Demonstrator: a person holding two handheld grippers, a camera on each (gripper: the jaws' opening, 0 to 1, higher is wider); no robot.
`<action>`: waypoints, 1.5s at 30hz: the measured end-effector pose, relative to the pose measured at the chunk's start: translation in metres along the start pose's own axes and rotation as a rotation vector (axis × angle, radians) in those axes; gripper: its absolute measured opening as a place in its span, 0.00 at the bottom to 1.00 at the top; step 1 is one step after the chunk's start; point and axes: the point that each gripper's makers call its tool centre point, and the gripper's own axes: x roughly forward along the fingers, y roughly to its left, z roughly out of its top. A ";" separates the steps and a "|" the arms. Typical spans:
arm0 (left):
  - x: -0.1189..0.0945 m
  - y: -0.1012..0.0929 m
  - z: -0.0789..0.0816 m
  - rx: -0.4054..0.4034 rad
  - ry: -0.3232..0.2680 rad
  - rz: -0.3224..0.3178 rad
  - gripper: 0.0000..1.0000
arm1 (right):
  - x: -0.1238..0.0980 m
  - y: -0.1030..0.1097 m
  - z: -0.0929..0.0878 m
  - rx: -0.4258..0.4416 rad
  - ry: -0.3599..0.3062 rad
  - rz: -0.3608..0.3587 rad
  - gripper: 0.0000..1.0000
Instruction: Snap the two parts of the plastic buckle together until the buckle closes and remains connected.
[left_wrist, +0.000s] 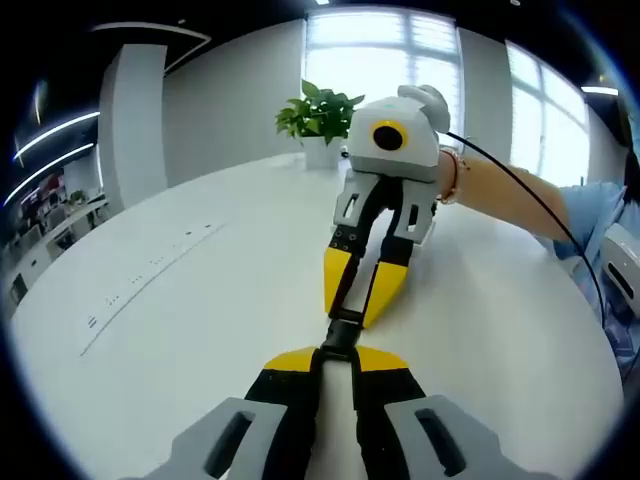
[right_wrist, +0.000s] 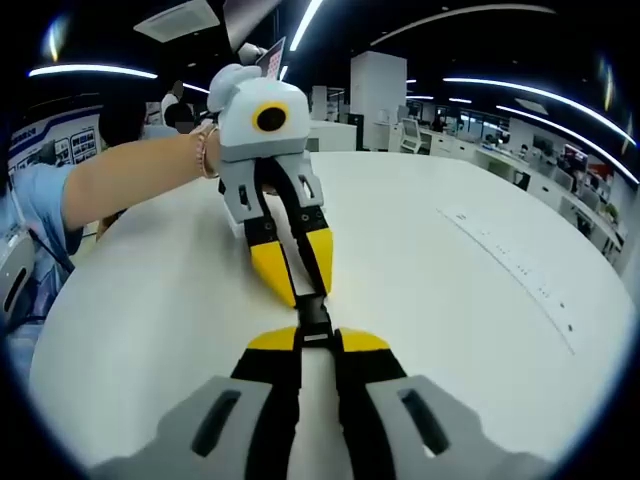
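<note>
Buckle (left_wrist: 343, 328) spans both grippers; left gripper (left_wrist: 338, 358) and right gripper (right_wrist: 316, 338) jaws clamp its ends.

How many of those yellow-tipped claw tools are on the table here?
2. One yellow-tipped grey claw gripper rises from the bottom of the left gripper view; the other faces it across the round white table, both pinching a small black plastic buckle between them.

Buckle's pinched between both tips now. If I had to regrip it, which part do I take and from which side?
Take each half of the buckle by its outer end, one hand-held gripper per end, coming in along its length. It lies as a short black bar above the white table, left hand-held gripper on one end, right hand-held gripper on the other, so the middle joint stays free to close.
</note>
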 end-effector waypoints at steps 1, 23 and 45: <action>0.000 0.003 0.000 -0.008 0.004 0.007 0.12 | 0.000 -0.001 0.001 0.002 -0.003 -0.004 0.12; 0.017 0.035 0.007 -0.028 0.005 0.021 0.12 | 0.001 -0.029 0.001 0.005 -0.022 -0.064 0.13; 0.015 0.056 0.006 -0.020 -0.019 0.168 0.31 | -0.002 -0.047 -0.003 0.023 -0.032 -0.217 0.34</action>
